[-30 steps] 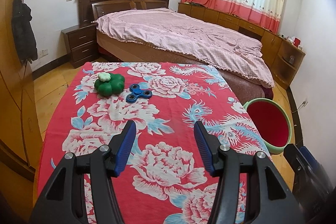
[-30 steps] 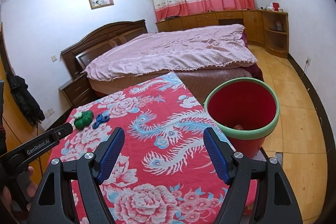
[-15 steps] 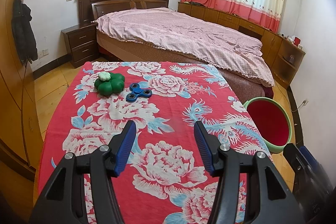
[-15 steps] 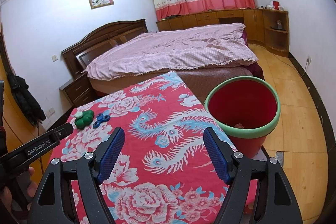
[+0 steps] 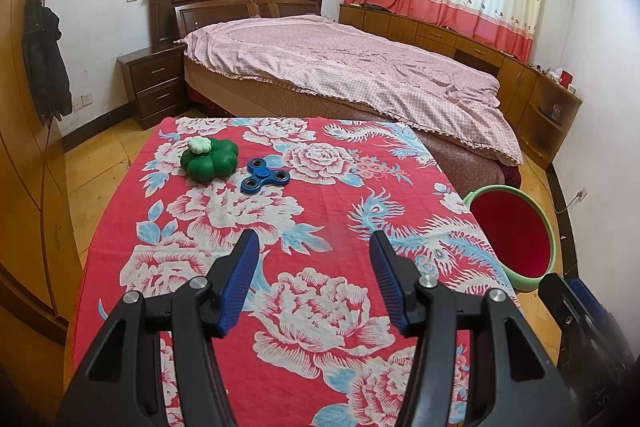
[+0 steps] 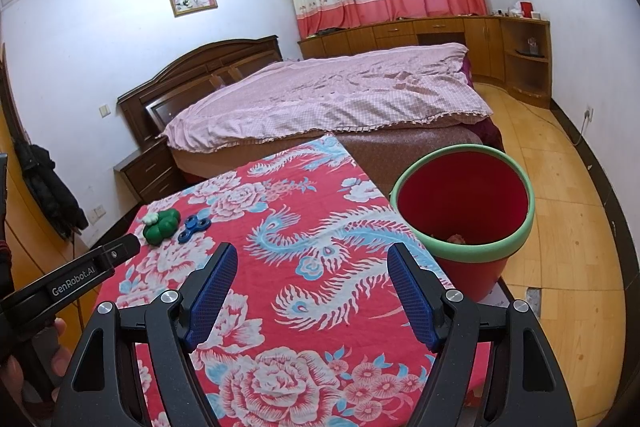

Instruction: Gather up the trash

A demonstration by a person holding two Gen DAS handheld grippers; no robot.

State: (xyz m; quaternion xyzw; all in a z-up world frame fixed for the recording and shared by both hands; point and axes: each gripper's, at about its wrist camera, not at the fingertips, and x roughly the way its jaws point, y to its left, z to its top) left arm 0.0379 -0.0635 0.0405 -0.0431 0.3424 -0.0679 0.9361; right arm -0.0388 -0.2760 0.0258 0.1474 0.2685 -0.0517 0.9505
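The red floral-clothed surface (image 5: 248,307) is carrying two leftover items at its far-left corner, while one red plastic bin with a green rim (image 6: 464,211) is sitting beside its right edge, seemingly to catch trash. One green clover-shaped toy (image 5: 209,163) and one blue fidget spinner (image 5: 265,180) are lying just beside each other; the left claw (image 5: 312,259) and right claw (image 6: 312,279) are both hovering wide and empty

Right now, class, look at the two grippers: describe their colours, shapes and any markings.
Both the left gripper and the right gripper have matte black angular frames with triangular cut-outs and silver round bolt heads. Each has two long fingers faced with ribbed blue pads. In the right view, the left gripper's side bears white lettering, "GenRobot.AI". No cables show.
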